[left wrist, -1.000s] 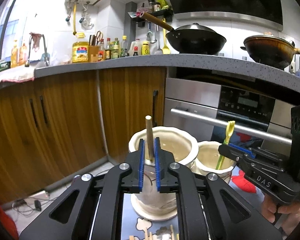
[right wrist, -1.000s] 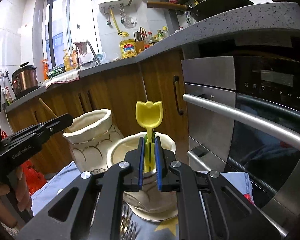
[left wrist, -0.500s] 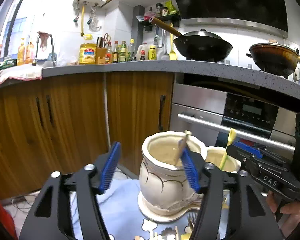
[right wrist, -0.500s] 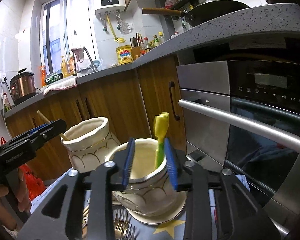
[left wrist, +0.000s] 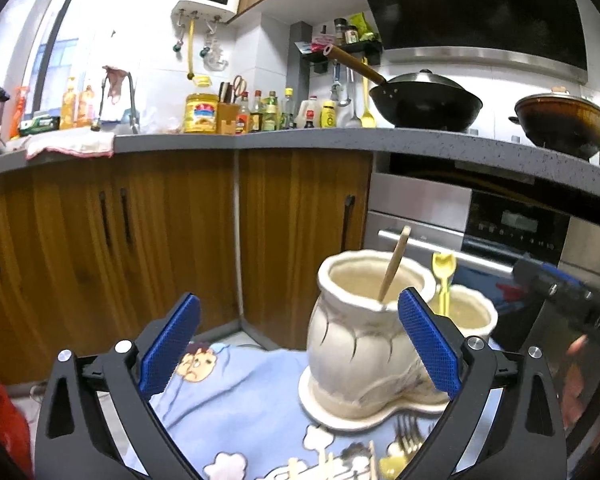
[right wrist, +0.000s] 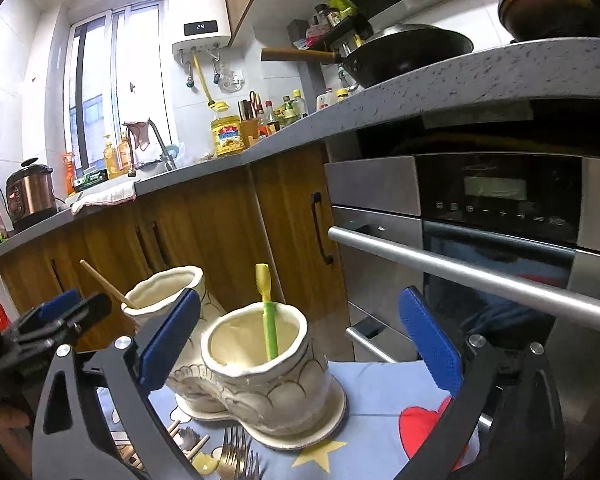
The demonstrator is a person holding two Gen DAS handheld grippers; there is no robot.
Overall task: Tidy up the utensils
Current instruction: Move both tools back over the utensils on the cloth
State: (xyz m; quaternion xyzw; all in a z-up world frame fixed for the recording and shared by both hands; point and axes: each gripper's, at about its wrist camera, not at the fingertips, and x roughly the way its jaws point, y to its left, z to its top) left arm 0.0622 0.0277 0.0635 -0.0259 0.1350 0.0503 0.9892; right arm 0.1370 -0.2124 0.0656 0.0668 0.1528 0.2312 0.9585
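Observation:
A cream ceramic double holder stands on a blue cartoon cloth. Its taller pot (left wrist: pixel 360 320) holds a wooden chopstick (left wrist: pixel 394 266) that leans on the rim. The lower pot (right wrist: pixel 256 364) holds a yellow-green plastic utensil (right wrist: pixel 269 312). My left gripper (left wrist: pixel 300 344) is opening, its jaws wide apart with nothing held; the tall pot shows just inside its right pad. My right gripper (right wrist: pixel 296 344) is opening too, jaws wide and free of the yellow-green utensil. Forks (right wrist: pixel 236 456) and wooden sticks (right wrist: pixel 192 446) lie on the cloth in front of the holder.
Behind the holder stand wooden cabinet doors (left wrist: pixel 160 240) and a steel oven with a bar handle (right wrist: pixel 460 268). The grey counter (left wrist: pixel 300 138) above carries bottles, a wok and a pot. The right gripper (left wrist: pixel 572 304), held by a hand, shows at right in the left wrist view.
Both grippers went from shut to wide open. The left one let go of the chopstick, the right one the yellow-green utensil; both now rest in their pots. Both grippers drew back a little.

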